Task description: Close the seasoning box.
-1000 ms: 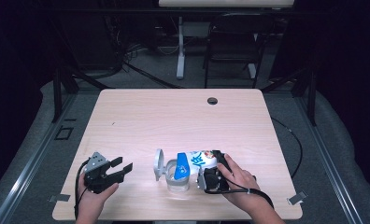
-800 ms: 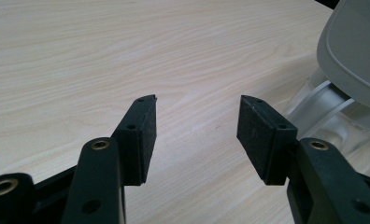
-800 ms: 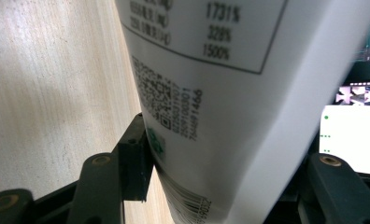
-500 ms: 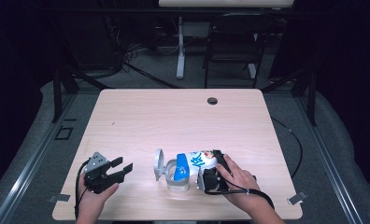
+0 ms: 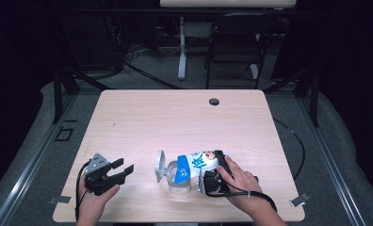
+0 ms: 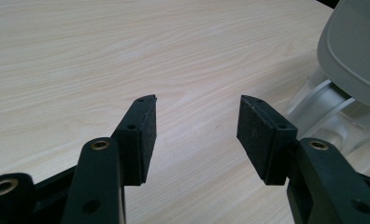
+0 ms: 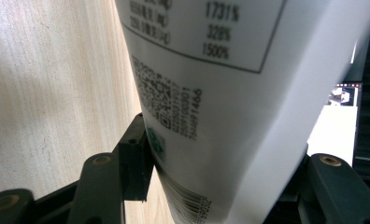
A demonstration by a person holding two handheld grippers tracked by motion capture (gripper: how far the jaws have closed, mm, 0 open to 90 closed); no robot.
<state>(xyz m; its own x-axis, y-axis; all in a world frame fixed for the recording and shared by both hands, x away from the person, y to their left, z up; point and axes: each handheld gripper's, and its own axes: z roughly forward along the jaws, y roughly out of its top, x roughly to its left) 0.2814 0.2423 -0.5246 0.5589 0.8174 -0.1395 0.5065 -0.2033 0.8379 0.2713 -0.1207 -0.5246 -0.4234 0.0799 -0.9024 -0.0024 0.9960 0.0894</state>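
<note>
Your right gripper is clamped on a white-and-blue pouch, tipping it so the mouth sits over a clear container at the table's near edge, likely to pour. In the right gripper view the pouch's printed back sits squeezed between the jaws. The container's grey lid is flipped up, out of the way. Your left gripper rests on the table to the left, jaws apart and empty, aimed at the container, probably ready to steady it.
</note>
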